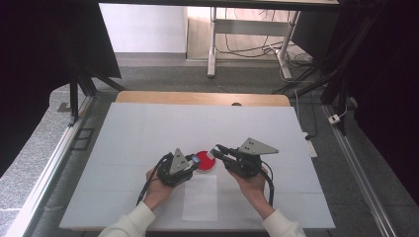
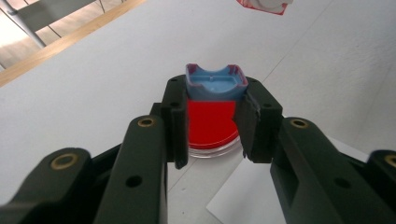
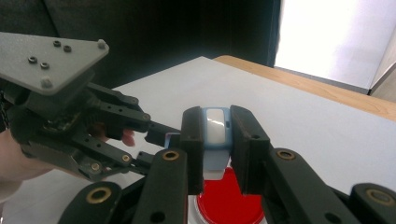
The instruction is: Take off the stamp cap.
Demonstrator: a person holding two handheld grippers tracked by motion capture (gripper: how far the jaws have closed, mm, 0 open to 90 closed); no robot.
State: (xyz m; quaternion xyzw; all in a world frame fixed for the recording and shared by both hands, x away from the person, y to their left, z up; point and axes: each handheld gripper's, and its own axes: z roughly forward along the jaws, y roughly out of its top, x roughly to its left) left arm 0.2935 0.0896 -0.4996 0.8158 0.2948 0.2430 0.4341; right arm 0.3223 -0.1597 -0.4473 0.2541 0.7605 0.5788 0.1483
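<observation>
Work in hand: two small blue pieces are held over a red dish (image 1: 205,163) near the front middle of the white table (image 1: 148,128); it looks like a joining or parting of the two.
Left gripper (image 1: 193,160): clamped on a blue cap-like piece (image 2: 216,83), pinched at its sides by both pads, its hollow face turned toward the camera in the left gripper view.
Right gripper (image 1: 216,152): closed on a blue and white block (image 3: 215,126), held upright between the pads with its pale window facing the camera.
Where the pieces are: both sit directly above the red dish, tips of the two grippers near each other, though whether the pieces touch cannot be told.
Why held so: gripping each piece by its flanks leaves the mating faces free, and working over the dish probably means a dropped piece lands there, not on the table.
Paper sheet (image 1: 200,197): lies flat just in front of the dish, between the person's forearms.
Next move, judged: a small, careful alignment of the two tips.
</observation>
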